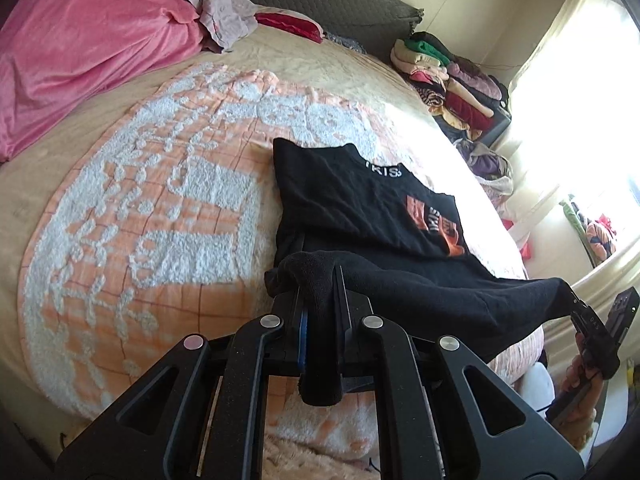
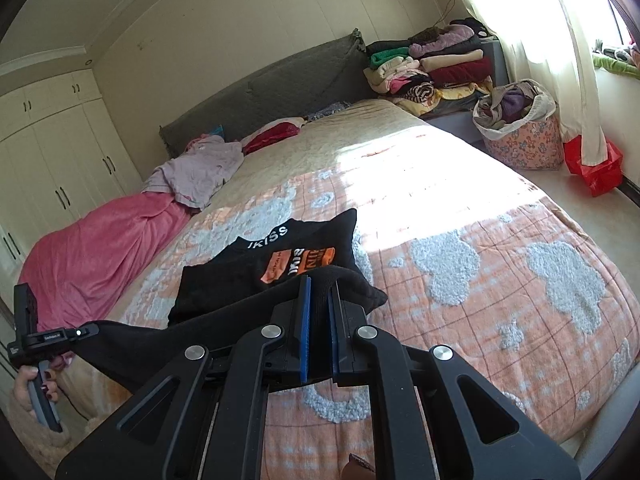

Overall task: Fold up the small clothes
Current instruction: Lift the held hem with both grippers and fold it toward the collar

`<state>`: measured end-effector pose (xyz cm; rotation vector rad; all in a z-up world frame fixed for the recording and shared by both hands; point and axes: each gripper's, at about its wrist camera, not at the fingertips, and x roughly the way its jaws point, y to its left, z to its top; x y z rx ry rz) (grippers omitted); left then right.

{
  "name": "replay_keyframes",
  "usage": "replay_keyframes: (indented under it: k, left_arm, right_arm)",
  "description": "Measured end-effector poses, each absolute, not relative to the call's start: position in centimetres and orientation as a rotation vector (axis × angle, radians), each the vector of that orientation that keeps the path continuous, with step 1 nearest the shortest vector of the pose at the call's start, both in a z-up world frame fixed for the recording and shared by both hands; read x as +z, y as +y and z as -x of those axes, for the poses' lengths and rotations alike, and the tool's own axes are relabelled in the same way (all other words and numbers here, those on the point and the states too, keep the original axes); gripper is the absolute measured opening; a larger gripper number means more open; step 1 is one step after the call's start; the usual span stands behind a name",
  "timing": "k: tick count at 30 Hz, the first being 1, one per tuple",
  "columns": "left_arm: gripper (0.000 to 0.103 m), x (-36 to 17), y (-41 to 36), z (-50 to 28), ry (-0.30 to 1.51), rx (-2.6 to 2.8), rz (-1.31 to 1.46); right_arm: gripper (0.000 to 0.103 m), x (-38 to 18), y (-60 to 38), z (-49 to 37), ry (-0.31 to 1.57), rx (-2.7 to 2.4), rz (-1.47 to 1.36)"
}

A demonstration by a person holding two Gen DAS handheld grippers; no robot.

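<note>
A black T-shirt (image 1: 352, 204) with white letters and an orange print lies on the bed, collar end away from me; it also shows in the right wrist view (image 2: 256, 276). Its near hem is lifted off the bed and stretched between both grippers. My left gripper (image 1: 318, 280) is shut on one hem corner. My right gripper (image 2: 319, 288) is shut on the other corner. The right gripper shows at the right edge of the left wrist view (image 1: 576, 304), the left gripper at the left edge of the right wrist view (image 2: 86, 332).
The bed carries an orange and white quilt (image 2: 460, 264). A pink blanket (image 2: 92, 256) and a pale garment (image 2: 196, 172) lie on its far side. Folded clothes (image 2: 432, 68) are stacked beside the grey headboard (image 2: 264, 88). A laundry basket (image 2: 520, 132) stands on the floor by the curtain.
</note>
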<state>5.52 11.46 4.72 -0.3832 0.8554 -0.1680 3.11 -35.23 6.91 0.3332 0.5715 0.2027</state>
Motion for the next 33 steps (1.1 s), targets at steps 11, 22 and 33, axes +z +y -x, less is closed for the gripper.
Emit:
replay_keyframes:
  k: [11,22,33]
  left_arm:
    - [0.004,5.8,12.0,-8.8,0.817,-0.154,0.408]
    - [0.004,6.2,12.1,-12.3,0.799,-0.118,0.416]
    - [0.004,5.1,11.5,-16.0,0.815,-0.079,0.390]
  right_arm:
    - [0.007,8.2,-34.8,-6.6,0.539,0.208,-0.313]
    - [0.007,8.6,-34.5,-10.6,0.530,0.208,-0.300]
    - [0.007,7.1,-34.8,-15.6,0.569,0.181,-0.316]
